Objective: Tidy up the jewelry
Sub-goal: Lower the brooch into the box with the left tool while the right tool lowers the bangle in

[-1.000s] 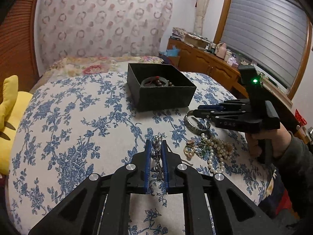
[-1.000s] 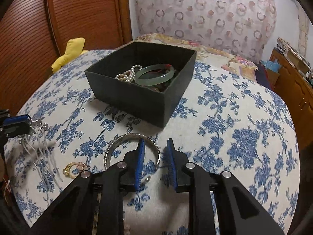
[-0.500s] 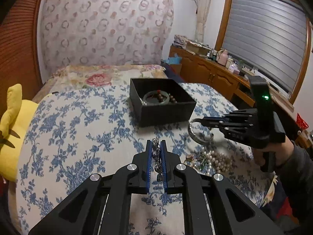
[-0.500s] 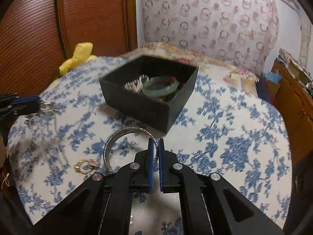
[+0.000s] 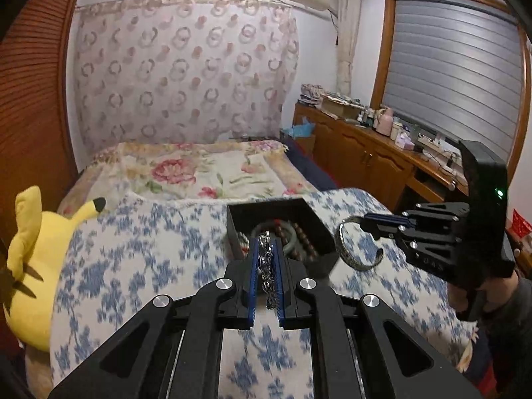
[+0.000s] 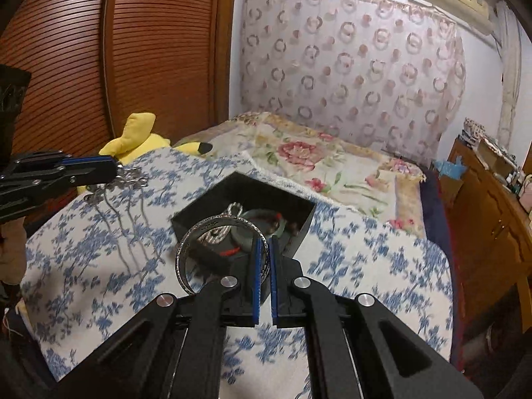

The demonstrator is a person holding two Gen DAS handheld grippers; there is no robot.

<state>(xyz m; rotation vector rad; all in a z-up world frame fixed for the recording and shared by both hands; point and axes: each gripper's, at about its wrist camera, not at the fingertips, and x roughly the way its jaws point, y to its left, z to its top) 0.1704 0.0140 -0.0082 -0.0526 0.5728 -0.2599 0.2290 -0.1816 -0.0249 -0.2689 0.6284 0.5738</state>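
Observation:
My left gripper [image 5: 265, 249] is shut on a silver chain piece [image 5: 266, 266] whose strands hang below it [image 6: 129, 179]. It is held in the air just short of the open black jewelry box [image 5: 319, 229]. My right gripper [image 6: 263, 252] is shut on a silver bangle [image 6: 186, 249], also lifted, close to the box's right side [image 5: 345, 252]. The box [image 6: 296, 229] holds a green jade bangle [image 5: 289, 236], brown beads and a pearl strand [image 6: 229, 211].
The box stands on a blue-flowered white bedspread [image 5: 139, 252]. A yellow plush toy [image 5: 30, 259] lies at the left edge. A wooden cabinet [image 5: 365, 156] with clutter runs along the right wall. A wooden slatted door [image 6: 149, 50] stands behind the bed.
My right gripper closed on the silver bangle and lifted it off the bedspread. Both grippers rose and moved toward the box with their pieces.

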